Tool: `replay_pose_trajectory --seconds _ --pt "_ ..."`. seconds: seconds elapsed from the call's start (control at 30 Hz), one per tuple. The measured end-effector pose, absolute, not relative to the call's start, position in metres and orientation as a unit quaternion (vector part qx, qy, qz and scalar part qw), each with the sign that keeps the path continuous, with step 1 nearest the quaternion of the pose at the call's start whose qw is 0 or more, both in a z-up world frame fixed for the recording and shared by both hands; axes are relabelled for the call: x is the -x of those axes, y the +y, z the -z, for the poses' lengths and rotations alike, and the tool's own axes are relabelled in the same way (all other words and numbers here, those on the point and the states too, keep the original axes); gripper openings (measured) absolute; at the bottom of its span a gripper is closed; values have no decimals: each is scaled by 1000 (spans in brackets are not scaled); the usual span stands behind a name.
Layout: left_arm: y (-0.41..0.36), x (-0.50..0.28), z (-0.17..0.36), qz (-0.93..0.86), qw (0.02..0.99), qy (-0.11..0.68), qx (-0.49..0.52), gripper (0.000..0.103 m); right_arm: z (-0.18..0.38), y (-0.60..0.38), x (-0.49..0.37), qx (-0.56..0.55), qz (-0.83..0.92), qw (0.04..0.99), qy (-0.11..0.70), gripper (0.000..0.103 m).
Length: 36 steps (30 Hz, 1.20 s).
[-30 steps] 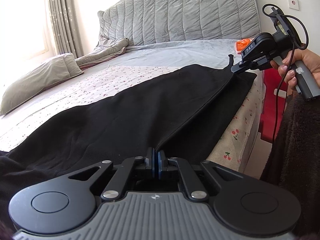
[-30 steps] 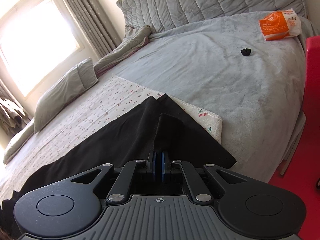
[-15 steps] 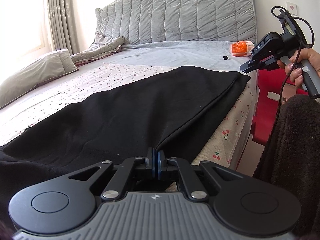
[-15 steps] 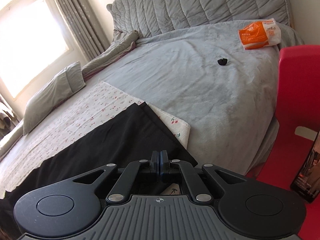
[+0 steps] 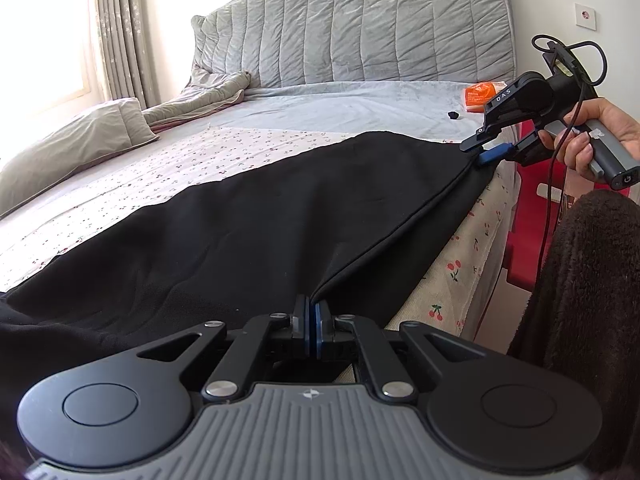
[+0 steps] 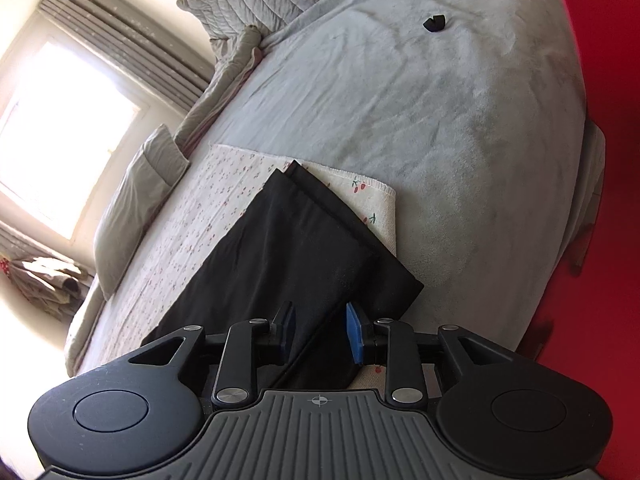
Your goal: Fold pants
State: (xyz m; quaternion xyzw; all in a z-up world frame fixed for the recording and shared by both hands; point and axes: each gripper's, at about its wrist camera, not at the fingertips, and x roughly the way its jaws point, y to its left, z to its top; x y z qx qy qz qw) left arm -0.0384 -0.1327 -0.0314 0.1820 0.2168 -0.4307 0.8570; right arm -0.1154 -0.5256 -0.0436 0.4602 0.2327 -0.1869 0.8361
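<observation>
Black pants (image 5: 280, 220) lie stretched along the near side of the bed, one leg folded over the other. My left gripper (image 5: 311, 312) is shut on the pants' near edge, where the fabric fold runs into the pads. At the far end a hand holds my right gripper (image 5: 486, 152), rolled onto its side at the hem corner. In the right wrist view the right gripper (image 6: 322, 332) has its jaws opening; the pants (image 6: 288, 248) edge passes between the pads, which stand apart from it.
A cherry-print sheet (image 5: 180, 160) covers the bed under the pants. On the grey blanket lie an orange packet (image 5: 482, 96) and a small black object (image 5: 453, 114). A grey pillow (image 5: 80, 140) is at left, a red chair (image 6: 600, 160) beside the bed, a dark fuzzy sleeve (image 5: 580, 300) at right.
The right gripper rolled onto its side, came down to the hem and its jaws parted, letting go of the fabric. The pants end now lies flat. The left gripper stayed shut in place.
</observation>
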Motion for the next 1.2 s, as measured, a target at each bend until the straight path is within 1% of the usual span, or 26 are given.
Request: replay_pose_trajectory --seconds 0.07,0.1,0.17,0.2,0.33,0.47,0.7,0.8,0.83,0.9,0.93,0.97,1.03,1.07,1.1,1.17,1.2 --pt "-133 38 32 430 857 217 -181 3 43 -526 110 -449 197 840 230 27" --pt "-133 38 32 430 858 218 -181 3 42 -526 107 -441 203 844 228 25" --pt "-133 39 32 429 858 215 -181 3 40 -523 103 -414 218 854 226 10" --pt "-133 40 32 429 859 212 -182 3 38 -521 103 -408 222 857 222 5" --pt "-134 45 28 431 859 203 -187 3 26 -508 111 -368 242 874 208 3" --pt "-136 49 25 442 852 202 -193 3 18 -499 117 -321 270 883 210 3" --pt "-141 53 30 460 840 210 -198 3 21 -502 116 -308 303 870 238 3" --pt "-140 53 33 465 834 219 -201 6 19 -496 111 -284 315 869 256 4" --pt "-138 51 33 467 833 223 -194 7 17 -493 108 -273 315 871 260 10" --pt "-132 47 29 466 836 232 -172 16 11 -484 105 -243 318 878 264 14" --pt "-129 45 26 463 839 239 -159 32 7 -480 104 -231 318 881 264 18" --pt "-124 43 24 457 843 243 -147 50 2 -474 104 -219 314 886 260 23" --pt "-112 41 18 439 856 241 -124 66 -6 -465 103 -204 306 895 252 56" --pt "-106 39 15 428 863 242 -117 70 -11 -459 102 -195 300 901 246 61" --pt "-99 37 12 414 870 244 -112 71 -16 -453 100 -185 293 906 243 65" --pt "-84 31 6 382 884 249 -104 80 -25 -441 93 -171 275 915 241 66" --pt "-76 28 3 363 892 250 -100 82 -28 -435 89 -169 263 919 241 69"
